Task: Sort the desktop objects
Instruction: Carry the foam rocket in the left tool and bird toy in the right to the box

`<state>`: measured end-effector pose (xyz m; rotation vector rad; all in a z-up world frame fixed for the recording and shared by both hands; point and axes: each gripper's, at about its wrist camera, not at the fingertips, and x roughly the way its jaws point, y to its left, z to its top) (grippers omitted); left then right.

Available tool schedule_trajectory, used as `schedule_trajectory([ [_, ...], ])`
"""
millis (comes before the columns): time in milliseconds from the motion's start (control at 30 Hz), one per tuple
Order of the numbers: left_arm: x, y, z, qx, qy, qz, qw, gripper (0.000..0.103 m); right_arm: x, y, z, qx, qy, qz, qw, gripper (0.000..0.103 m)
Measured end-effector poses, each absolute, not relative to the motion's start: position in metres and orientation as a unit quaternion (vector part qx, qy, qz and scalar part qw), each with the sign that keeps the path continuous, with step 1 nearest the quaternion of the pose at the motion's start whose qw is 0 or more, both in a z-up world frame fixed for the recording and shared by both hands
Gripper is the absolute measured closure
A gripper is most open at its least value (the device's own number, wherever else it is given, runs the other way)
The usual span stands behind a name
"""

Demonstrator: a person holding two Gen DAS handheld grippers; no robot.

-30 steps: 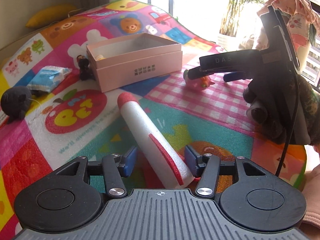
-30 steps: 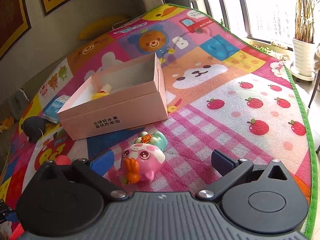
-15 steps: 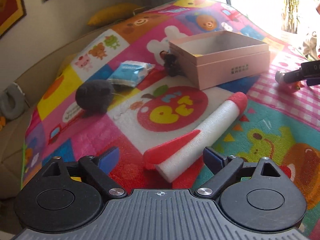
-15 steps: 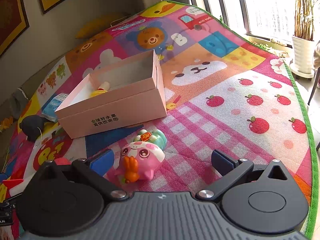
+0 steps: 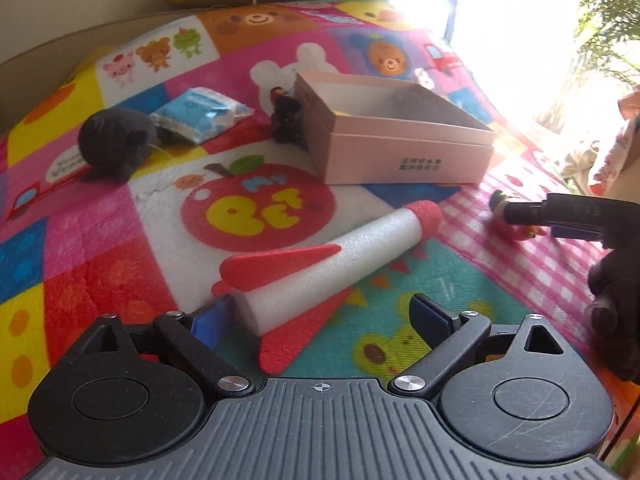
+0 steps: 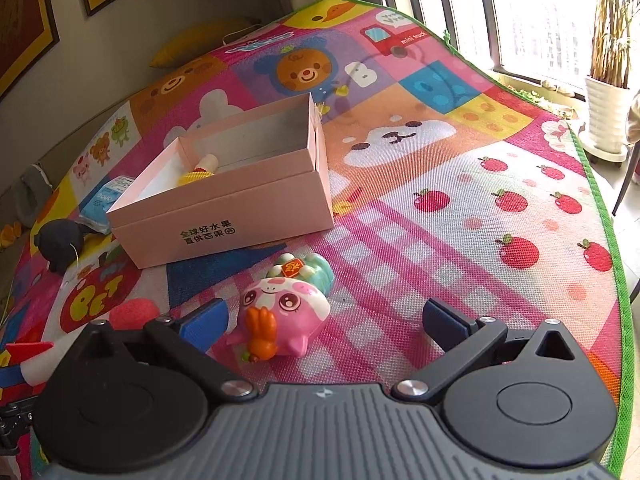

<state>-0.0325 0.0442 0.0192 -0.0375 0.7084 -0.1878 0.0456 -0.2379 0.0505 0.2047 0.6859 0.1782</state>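
A white foam rocket (image 5: 340, 260) with red fins and a red nose lies slanted on the play mat. Its tail sits between the fingers of my left gripper (image 5: 320, 316), close against the left finger and apart from the right one. The jaws are opening and grip nothing. My right gripper (image 6: 324, 320) stands open around a pink animal toy (image 6: 284, 308), whose teal back end (image 6: 316, 268) points away; the pads do not press on it. The open pink box (image 5: 400, 156) (image 6: 224, 208) stands just beyond, with a yellow toy (image 6: 196, 176) inside.
Left of the box lie a dark plush ball (image 5: 116, 144), a blue packet (image 5: 200, 114) and a small dark figurine (image 5: 284, 116). A gloved hand (image 5: 612, 312) holds the other tool at the right edge. The mat's green border (image 6: 600, 216) runs near a potted plant (image 6: 608, 120).
My left jaws went from shut on the rocket's tail to wide apart. The rocket, which pointed up and away, now lies slanted on the mat. The right gripper kept still.
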Motion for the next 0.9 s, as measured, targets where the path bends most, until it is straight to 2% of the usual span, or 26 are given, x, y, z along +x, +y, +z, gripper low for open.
schedule_trajectory([
  [167, -0.040, 0.007, 0.014, 0.039, 0.329, -0.176, 0.927, 0.005, 0.048, -0.231, 0.051, 0.074, 0.346, 0.086, 0.931, 0.000],
  [533, -0.035, 0.013, 0.005, 0.049, 0.321, -0.125, 0.937, 0.000, 0.048, -0.216, 0.053, 0.019, 0.350, 0.096, 0.931, 0.002],
  [567, -0.033, 0.016, 0.003, 0.047, 0.329, -0.117, 0.936, 0.000, 0.047, -0.214, 0.053, 0.013, 0.347, 0.103, 0.932, 0.004],
  [633, -0.035, 0.020, 0.001, 0.037, 0.325, -0.116, 0.938, 0.000, 0.046, -0.209, 0.053, 0.000, 0.345, 0.114, 0.932, 0.015],
  [767, -0.034, 0.019, 0.000, 0.038, 0.327, -0.112, 0.938, 0.000, 0.049, -0.201, 0.054, -0.018, 0.336, 0.118, 0.934, 0.028],
  [900, -0.033, 0.019, 0.000, 0.038, 0.331, -0.116, 0.936, 0.000, 0.055, -0.197, 0.055, -0.030, 0.336, 0.116, 0.934, 0.053],
])
